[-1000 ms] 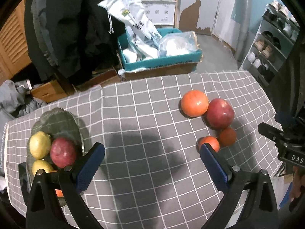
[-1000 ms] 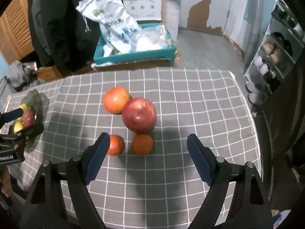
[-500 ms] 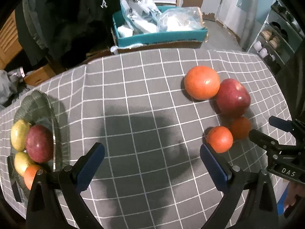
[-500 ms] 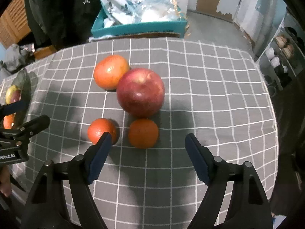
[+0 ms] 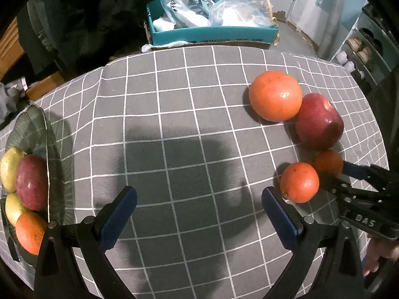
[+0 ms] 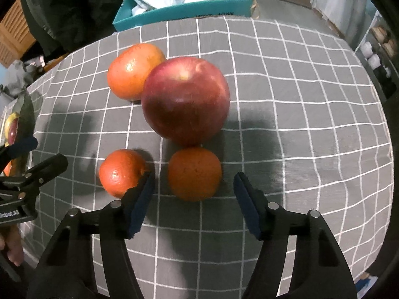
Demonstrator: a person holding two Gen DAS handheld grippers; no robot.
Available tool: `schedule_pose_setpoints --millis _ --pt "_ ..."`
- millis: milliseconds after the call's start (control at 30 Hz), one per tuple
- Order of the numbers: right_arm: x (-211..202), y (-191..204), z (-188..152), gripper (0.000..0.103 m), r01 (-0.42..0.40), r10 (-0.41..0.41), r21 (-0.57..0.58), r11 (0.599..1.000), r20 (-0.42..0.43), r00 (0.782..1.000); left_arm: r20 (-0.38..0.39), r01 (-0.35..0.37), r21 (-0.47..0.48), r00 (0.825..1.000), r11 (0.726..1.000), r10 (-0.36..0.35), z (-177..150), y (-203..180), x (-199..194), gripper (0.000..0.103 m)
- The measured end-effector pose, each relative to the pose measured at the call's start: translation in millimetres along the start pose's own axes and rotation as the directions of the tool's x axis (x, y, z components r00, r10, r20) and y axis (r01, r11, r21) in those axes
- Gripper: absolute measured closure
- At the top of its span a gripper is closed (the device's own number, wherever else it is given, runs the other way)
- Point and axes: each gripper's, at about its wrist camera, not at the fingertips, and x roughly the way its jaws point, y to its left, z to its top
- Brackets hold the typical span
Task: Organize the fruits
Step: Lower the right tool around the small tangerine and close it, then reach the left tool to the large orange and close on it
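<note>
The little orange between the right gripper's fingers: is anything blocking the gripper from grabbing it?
Nothing visible does. The little orange sits between the closing pads of the right gripper; the other small orange lies outside its left finger.

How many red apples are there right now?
2. One red apple sits on the checked cloth against the big orange; another apple lies in the glass dish. More could be hidden there.

A grey checked cloth (image 5: 174,129) covers the surface. Beyond it at twelve o'clock, a teal box (image 5: 212,33) holds white plastic bags (image 5: 184,2).
</note>
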Motion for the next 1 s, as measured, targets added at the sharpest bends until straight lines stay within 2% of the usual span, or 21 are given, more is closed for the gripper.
schedule_pose_setpoints --millis 167,233,433,567,767,1000 --pt "5 0 -2 0.058 0.009 -0.008 -0.004 1.000 0.002 1.000 0.001 0.012 0.005 1.000 1.000 -0.012 2 -6 -1 0.002" --pt "4 -3 -3 0.059 -0.005 0.005 0.007 1.000 0.005 1.000 0.001 0.020 0.008 1.000 1.000 -0.020 2 -10 -1 0.002" --pt "-13 -22 -9 0.060 0.017 -0.019 0.047 0.999 0.036 0.999 0.002 0.051 0.019 0.999 0.999 -0.051 5 -22 -1 0.002" --pt "-24 -36 -13 0.060 0.074 -0.078 0.061 0.995 0.052 0.996 -0.004 0.075 0.029 0.997 0.997 -0.075 7 -32 2 0.002" --pt "-40 -55 -24 0.060 0.113 -0.118 0.080 0.990 0.063 0.991 -0.014 0.106 0.054 0.994 0.993 -0.105 10 -53 8 0.002" --pt "-42 -61 -24 0.060 0.122 -0.129 0.104 0.987 0.067 0.989 -0.041 0.125 0.088 0.992 0.988 -0.121 9 -73 21 0.002"
